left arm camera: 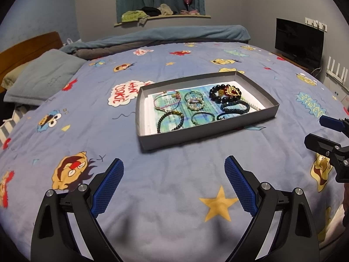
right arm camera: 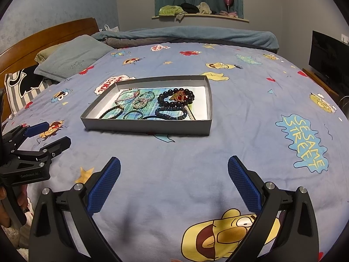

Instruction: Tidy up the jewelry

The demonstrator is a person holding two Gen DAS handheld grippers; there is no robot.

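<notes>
A shallow grey box (left arm camera: 202, 136) (right arm camera: 139, 128) lies on the bed and holds several bracelets on a printed sheet. A big black-bead bracelet (left arm camera: 214, 95) (right arm camera: 168, 103) with a red and gold heart charm (left arm camera: 231, 91) (right arm camera: 179, 96) sits at its right. A pearl ring-shaped piece (left arm camera: 194, 104) (right arm camera: 140, 103), a pink cord bracelet (left arm camera: 162, 101), a dark bead bracelet (left arm camera: 169, 121) and a blue beaded one (left arm camera: 235, 107) (right arm camera: 172, 111) lie beside them. My left gripper (left arm camera: 173, 170) (right arm camera: 51, 134) hangs open, short of the box. My right gripper (right arm camera: 174, 168) (left arm camera: 317, 131) is open too, with nothing in it.
The bed wears a blue cartoon-print blanket (left arm camera: 174, 196). Pillows (left arm camera: 45, 74) and a wooden headboard (right arm camera: 43, 37) are at the left, a rolled duvet (left arm camera: 174, 35) at the far side. A dark TV (left arm camera: 298, 41) stands at the right. A hand (right arm camera: 6, 198) holds the left gripper.
</notes>
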